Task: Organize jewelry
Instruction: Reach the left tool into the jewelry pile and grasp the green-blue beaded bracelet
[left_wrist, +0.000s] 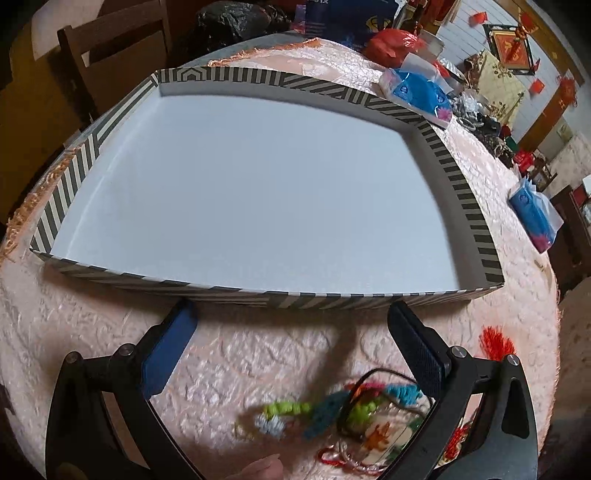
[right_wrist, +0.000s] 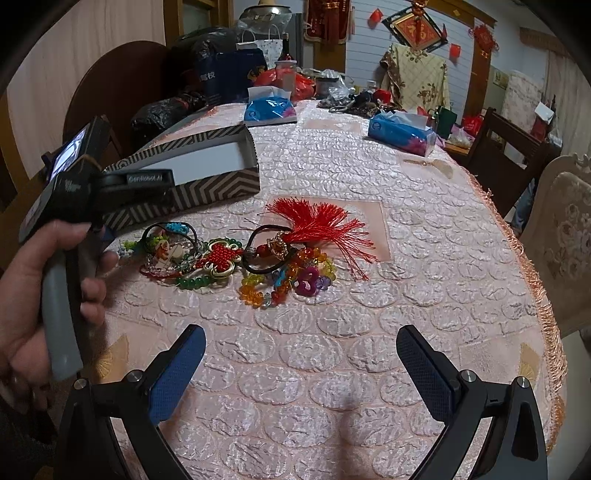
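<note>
- The jewelry (right_wrist: 236, 254) lies in one loose heap on the pink quilted worktop (right_wrist: 369, 314), just beside the near wall of a shallow striped box (left_wrist: 332, 299) whose white floor is bare.
- The heap holds a red tassel (right_wrist: 321, 221) tied to a black cord loop (right_wrist: 266, 254), a red knot ornament (right_wrist: 219, 260), green beads (right_wrist: 195, 282) and a string of clear coloured plastic beads (right_wrist: 284, 277); the pieces overlap and look tangled.
- In my judgement all of it is light and limp. Cords and bead strings will sag and trail when lifted, and a neighbour may come up with whatever is picked.
- The smooth round beads will probably slip between the pads. The cord loop or the tassel's bound head looks like the surer place to pinch; the tassel's loose threads would likely pull through.
- The right gripper (right_wrist: 301, 362) has its fingers spread wide with nothing between them. The heap is ahead of them, apart from both tips, and a little to the left of their midline.
- The left gripper (left_wrist: 291, 354) is also spread wide and empty, facing the box. Part of the heap lies blurred under its right-side finger (left_wrist: 417, 354); whether it touches cannot be told.
- A hand (right_wrist: 44, 295) grips the left tool's handle at the heap's left edge.
</note>
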